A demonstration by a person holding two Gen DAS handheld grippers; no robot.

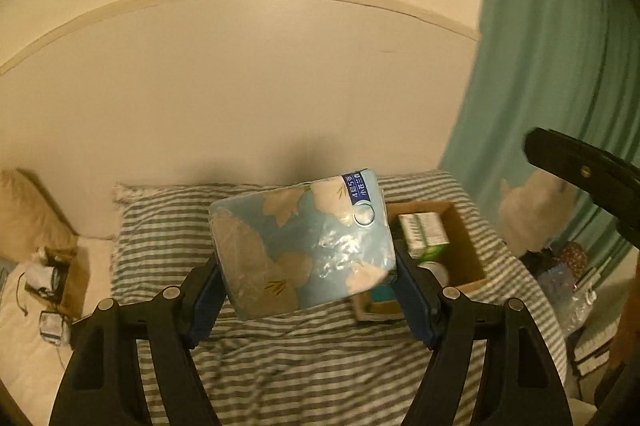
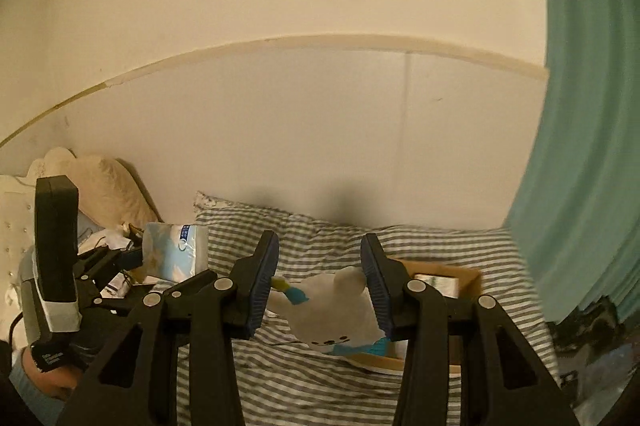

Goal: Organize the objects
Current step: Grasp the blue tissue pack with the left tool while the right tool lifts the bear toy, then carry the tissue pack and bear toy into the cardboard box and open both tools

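1. The left gripper is holding a tissue pack in the air above the bed. Its blue-padded fingers are pressing on the pack's two sides. The pack is wrapped in shiny blue plastic printed with pale flowers.
2. The right gripper is holding a white plush toy between its fingers, which are standing fairly wide apart. The toy is hanging upside down with its face toward the bed. It is touching the right-hand finger; contact with the other finger is hard to make out, as only a thin blue and yellow piece is reaching it.
3. A cardboard box is sitting on the bed toward the right. The tissue pack is hiding its near left corner in the left wrist view. Inside, a white and green carton is showing; the other contents are too blurred to name.
4. The bed is wearing a grey and white striped cover, with a matching pillow at the wall.
5. A plain cream wall is running behind the bed, and a teal curtain is hanging on the right.
6. Clutter at the left and right edges is dim and unclear.
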